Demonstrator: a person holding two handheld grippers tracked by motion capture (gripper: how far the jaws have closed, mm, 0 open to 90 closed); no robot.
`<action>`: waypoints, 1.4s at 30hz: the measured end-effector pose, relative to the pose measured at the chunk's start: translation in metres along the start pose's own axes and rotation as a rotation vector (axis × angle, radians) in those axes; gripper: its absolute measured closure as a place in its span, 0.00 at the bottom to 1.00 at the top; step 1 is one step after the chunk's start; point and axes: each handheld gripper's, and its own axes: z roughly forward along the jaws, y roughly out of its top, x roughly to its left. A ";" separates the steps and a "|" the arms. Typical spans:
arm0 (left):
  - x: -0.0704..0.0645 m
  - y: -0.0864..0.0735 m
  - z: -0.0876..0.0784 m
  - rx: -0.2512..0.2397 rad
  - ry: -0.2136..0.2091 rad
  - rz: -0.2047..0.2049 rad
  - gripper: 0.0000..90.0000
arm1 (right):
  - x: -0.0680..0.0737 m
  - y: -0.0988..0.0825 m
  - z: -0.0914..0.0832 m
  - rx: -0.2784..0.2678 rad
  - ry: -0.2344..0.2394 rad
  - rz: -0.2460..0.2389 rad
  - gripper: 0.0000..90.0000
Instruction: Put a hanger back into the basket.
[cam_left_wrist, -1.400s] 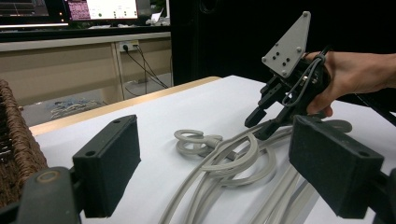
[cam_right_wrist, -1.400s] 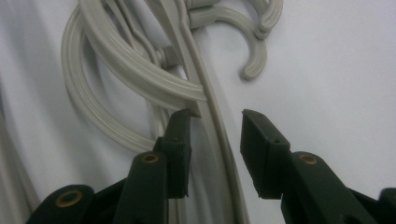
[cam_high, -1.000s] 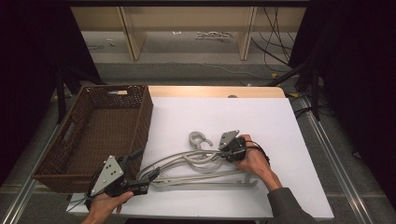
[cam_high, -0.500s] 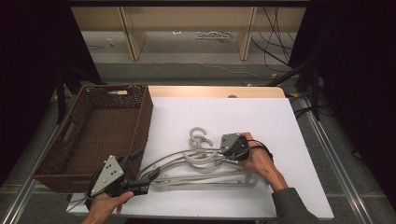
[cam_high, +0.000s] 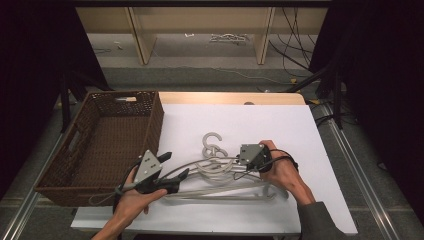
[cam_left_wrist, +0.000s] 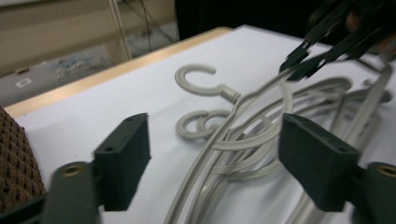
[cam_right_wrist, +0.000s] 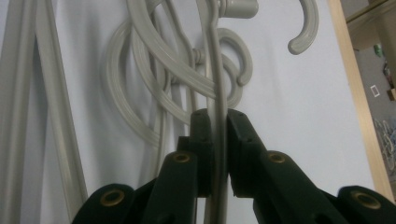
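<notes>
— Hangers (cam_high: 220, 172), pale grey plastic ones, lie tangled in a pile on the white table top (cam_high: 280, 125), toward its near edge and a little left of the middle. How does the right gripper (cam_right_wrist: 218, 116) stand?

— Its black jaws are pressed together on the thin arm of one grey hanger; in the right gripper view the arm runs straight between the pads. In the high view the right gripper (cam_high: 245, 161) sits at the right end of the pile.

— And the left gripper (cam_left_wrist: 215, 158)?

— Jaws apart, though they have just been closing a little. In the left gripper view several hanger arms pass between the two pads without touching either. From above, the left gripper (cam_high: 175, 177) is at the pile's left end, close to the near-left corner.

— What hems the pile in?

— A dark brown woven basket (cam_high: 100, 145) stands at the left edge of the table top, its right wall just beside the left gripper. One hook (cam_high: 212, 140) points toward the far edge.

— Open room?

— The far half of the white top and the whole right side up to the right edge are bare. A strip of light wood (cam_high: 225, 97) shows along the far edge.

— And beyond the table?

— A grey floor, pale wooden shelving legs (cam_high: 142, 35), dark cables (cam_high: 295, 45) at the far right, black drapes on both sides.
</notes>
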 end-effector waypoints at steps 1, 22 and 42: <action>0.000 0.006 0.010 0.056 -0.015 0.010 0.31 | 0.000 0.001 -0.001 -0.005 0.000 -0.003 0.92; 0.002 0.025 0.072 0.255 -0.079 0.049 0.44 | -0.003 0.013 -0.016 -0.023 -0.060 -0.099 0.91; 0.000 0.036 0.084 0.350 -0.202 0.199 0.82 | -0.004 0.016 -0.020 -0.028 -0.067 -0.110 0.90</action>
